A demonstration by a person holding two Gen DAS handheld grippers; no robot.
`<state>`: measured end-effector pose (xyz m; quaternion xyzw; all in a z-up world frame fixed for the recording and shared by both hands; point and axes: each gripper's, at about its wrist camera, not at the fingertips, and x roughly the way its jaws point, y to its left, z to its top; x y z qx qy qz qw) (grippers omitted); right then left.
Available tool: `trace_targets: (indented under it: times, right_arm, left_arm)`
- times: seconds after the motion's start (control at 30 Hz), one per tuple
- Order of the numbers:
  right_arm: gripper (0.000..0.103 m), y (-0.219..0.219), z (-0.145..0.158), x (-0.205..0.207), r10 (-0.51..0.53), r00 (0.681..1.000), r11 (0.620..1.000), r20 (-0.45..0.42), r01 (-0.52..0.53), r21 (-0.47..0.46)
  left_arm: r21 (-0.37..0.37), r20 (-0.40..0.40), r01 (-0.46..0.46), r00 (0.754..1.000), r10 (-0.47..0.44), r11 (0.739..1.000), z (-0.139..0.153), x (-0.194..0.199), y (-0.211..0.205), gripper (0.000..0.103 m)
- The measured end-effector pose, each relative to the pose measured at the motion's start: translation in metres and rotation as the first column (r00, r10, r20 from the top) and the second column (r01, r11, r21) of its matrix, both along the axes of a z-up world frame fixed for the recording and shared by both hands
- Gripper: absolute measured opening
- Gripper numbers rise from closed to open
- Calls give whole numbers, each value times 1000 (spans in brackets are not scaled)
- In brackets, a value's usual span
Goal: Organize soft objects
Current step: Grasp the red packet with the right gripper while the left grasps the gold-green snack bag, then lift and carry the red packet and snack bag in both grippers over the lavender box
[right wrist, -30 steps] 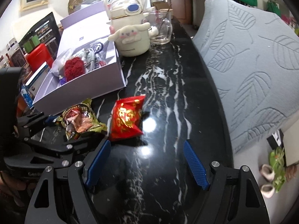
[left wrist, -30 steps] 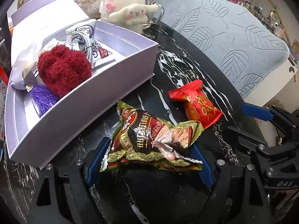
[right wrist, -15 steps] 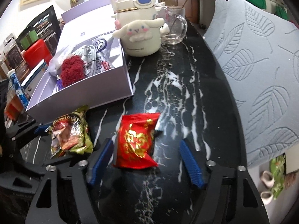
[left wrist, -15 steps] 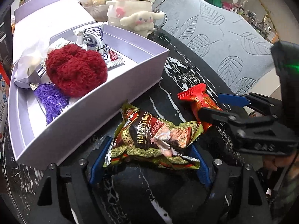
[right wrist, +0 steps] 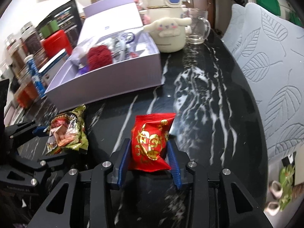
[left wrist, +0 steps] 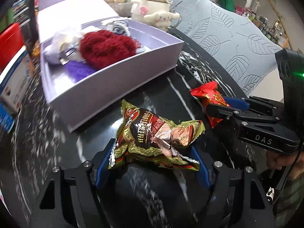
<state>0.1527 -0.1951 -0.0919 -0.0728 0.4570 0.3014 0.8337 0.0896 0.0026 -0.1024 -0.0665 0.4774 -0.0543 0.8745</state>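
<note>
Since a second ago, right gripper [right wrist: 149, 152] has closed on the red packet [right wrist: 151, 140]; left gripper [left wrist: 152, 157] still clamps the gold packet [left wrist: 152, 138]. Both sit before the box [left wrist: 114, 87], ready for loading.

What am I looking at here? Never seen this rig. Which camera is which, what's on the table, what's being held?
No robot arm: a person carries a hand-held two-finger tool in each hand, and each has a fisheye camera looking forward along its blue fingers.

In the left wrist view, the left tool has its fingers closed on a gold-and-brown snack packet. The right tool enters that view from the right.

In the right wrist view, the right tool is closed on a red snack packet.

Both packets are low over a black marble table. Behind them sits an open lavender box holding a red knitted bundle, something purple and other small items. Past it are a cream kettle with a plush dog and a glass mug.
</note>
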Motion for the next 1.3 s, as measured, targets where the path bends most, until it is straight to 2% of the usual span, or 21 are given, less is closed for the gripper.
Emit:
trace_targets:
  times: [0.47,0.73,0.83,0.9,0.93,1.03,1.07,1.3]
  right_arm:
    - [38,23,2,-63,106,994,994,16,-106,4]
    - [38,38,2,-90,142,990,990,23,-143,9]
    - [39,42,2,-95,147,989,989,28,-148,10]
    - [42,45,-1,-96,148,989,989,22,-148,-1]
    - [47,47,-1,-96,147,989,989,27,-147,0]
    - [59,51,-1,-96,157,987,988,18,-157,-6]
    - [61,54,-2,-96,166,986,986,21,-166,-22]
    - [68,59,-4,-89,158,987,986,31,-156,-65]
  left_arm:
    - [28,-3,-118,993,118,993,2,-67,17,74]
    - [64,5,-253,967,254,965,3,-96,44,74]
    - [52,9,-294,956,294,954,2,-100,57,75]
    - [47,-11,-299,954,300,953,-1,-99,62,78]
    - [59,-12,-295,955,296,954,-3,-97,63,82]
    - [135,-16,-278,959,283,951,-9,-90,60,103]
    - [164,-16,-273,960,279,948,-13,-86,59,103]
    - [151,12,-267,963,268,952,-15,-73,70,103]
